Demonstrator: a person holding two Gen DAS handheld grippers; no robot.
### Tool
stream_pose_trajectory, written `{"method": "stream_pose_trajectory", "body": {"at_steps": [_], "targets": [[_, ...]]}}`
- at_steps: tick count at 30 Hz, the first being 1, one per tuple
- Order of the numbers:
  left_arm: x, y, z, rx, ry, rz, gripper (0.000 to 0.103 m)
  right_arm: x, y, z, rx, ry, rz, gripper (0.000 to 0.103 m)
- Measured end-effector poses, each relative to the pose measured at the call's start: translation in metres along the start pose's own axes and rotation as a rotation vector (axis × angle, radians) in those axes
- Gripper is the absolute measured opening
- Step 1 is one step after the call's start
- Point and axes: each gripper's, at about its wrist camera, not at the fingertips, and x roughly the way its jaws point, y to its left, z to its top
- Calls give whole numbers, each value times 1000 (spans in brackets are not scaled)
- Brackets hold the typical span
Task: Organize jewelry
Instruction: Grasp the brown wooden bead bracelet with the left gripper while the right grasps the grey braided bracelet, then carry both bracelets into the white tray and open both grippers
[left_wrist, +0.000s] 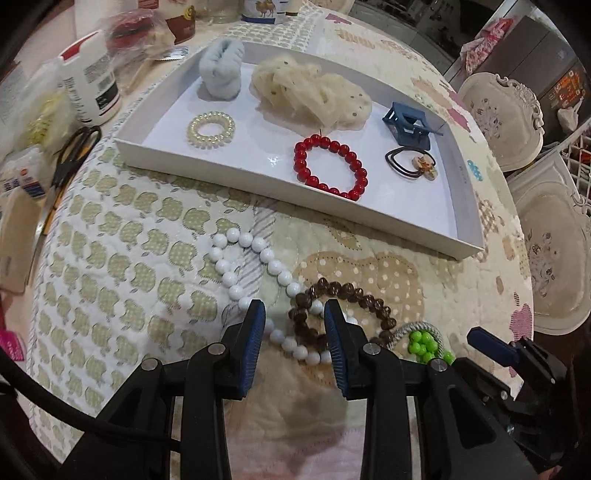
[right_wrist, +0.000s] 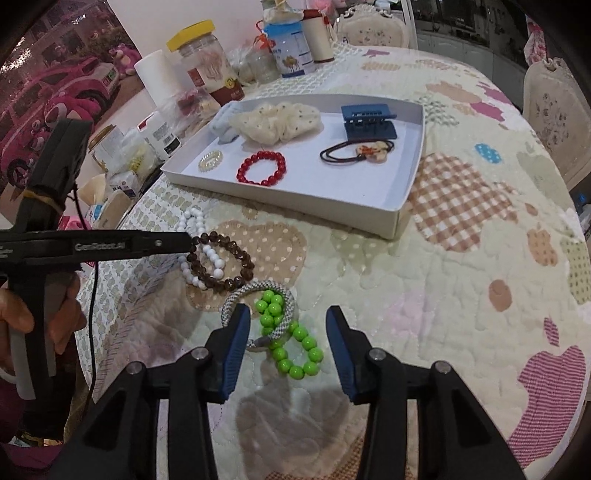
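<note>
On the quilted tablecloth lie a white bead strand (left_wrist: 275, 266), a brown bead bracelet (left_wrist: 369, 295), a grey woven bracelet (right_wrist: 288, 299) and a green bead bracelet (right_wrist: 295, 369). My left gripper (left_wrist: 294, 314) is open and low over the cloth, with the crossing of the white strand and the brown bracelet between its blue pads. My right gripper (right_wrist: 288, 317) is also open, and the green beads and the woven bracelet lie between its fingers. Neither pair of pads presses on anything. Behind them, a white tray (left_wrist: 258, 184) holds a red bead bracelet (left_wrist: 360, 181).
The tray also holds a cream scrunchie (left_wrist: 310, 92), a pale blue scrunchie (left_wrist: 221, 74), a pearly spiral tie (left_wrist: 210, 129), a blue hair claw (left_wrist: 406, 125) and a black hair tie (left_wrist: 406, 162). Bottles, jars and scissors (left_wrist: 70, 155) crowd the left edge. Chairs (left_wrist: 498, 118) stand on the right.
</note>
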Motion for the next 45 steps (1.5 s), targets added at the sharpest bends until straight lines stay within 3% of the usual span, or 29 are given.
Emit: {"method": "stream_pose_trajectory", "body": {"at_steps": [4,6,11,19,33,45], "targets": [[4,-3,4,19,-11,-28,23,12,0,2,9,19,20,41],[10,-4,4,24,9,-43,8,21,-2,3,25,36,33,21],[1,-5,-1,44,-12,-39,4,25,-2,1,50,35,68,7],[-46,-7,2,57,-99,-69,4,-10,7,8,28,-36,104,6],[-104,-14,1,92,-234,28,4,-52,24,23,-15,-127,106,6],[-120,-11,-5,88,-280,62,4,-69,31,30,-46,-162,79,6]]}}
